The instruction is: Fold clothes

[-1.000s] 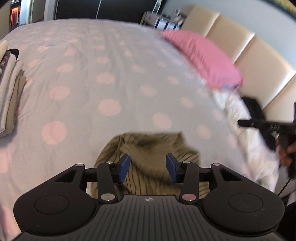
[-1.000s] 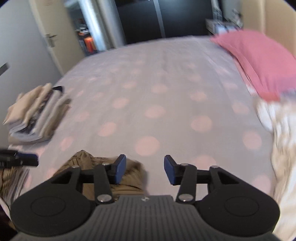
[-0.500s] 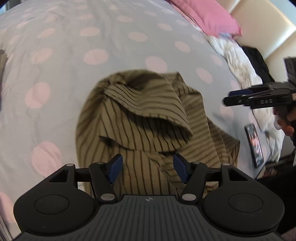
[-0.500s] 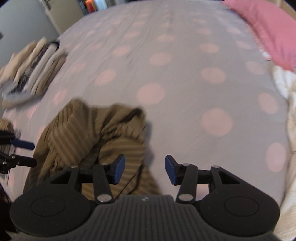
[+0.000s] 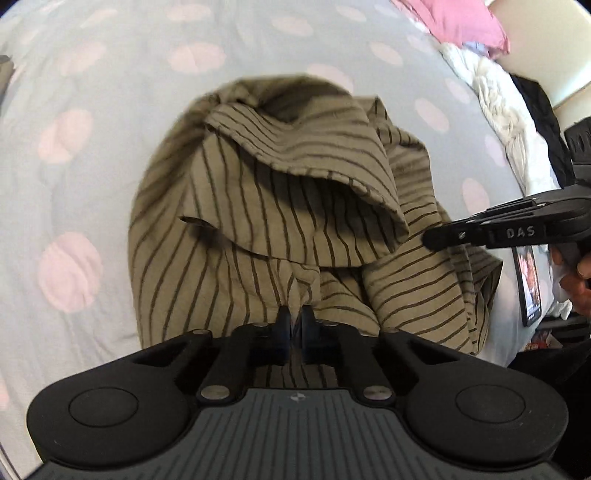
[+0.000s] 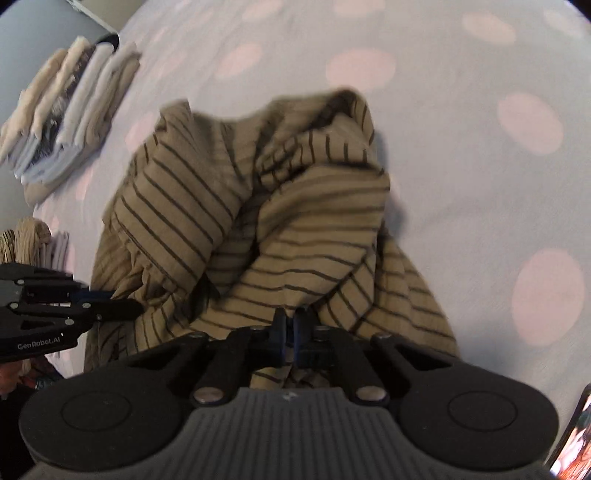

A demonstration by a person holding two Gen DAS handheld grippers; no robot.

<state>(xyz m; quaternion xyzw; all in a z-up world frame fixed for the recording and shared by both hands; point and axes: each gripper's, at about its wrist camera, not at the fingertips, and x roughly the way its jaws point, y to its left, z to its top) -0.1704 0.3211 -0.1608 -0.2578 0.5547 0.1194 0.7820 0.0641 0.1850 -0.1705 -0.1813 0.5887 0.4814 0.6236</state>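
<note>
A crumpled olive shirt with dark stripes [image 5: 266, 206] lies in a heap on the dotted bedsheet [image 5: 110, 110]. My left gripper [image 5: 294, 325] is shut on the shirt's near edge. My right gripper [image 6: 290, 326] is shut on another part of the same shirt [image 6: 295, 229]. In the left wrist view the right gripper [image 5: 517, 230] comes in from the right and meets the cloth. In the right wrist view the left gripper [image 6: 66, 306] shows at the left edge against the cloth.
A stack of folded clothes [image 6: 70, 114] lies on the bed to the left. A pink pillow [image 5: 461, 18] and a white blanket [image 5: 491, 96] lie at the far right by the headboard. A phone [image 5: 530, 284] lies at the bed's right edge.
Both grippers have dropped closer to the shirt and closed from open onto its near edge. The shirt now fills most of both views.
</note>
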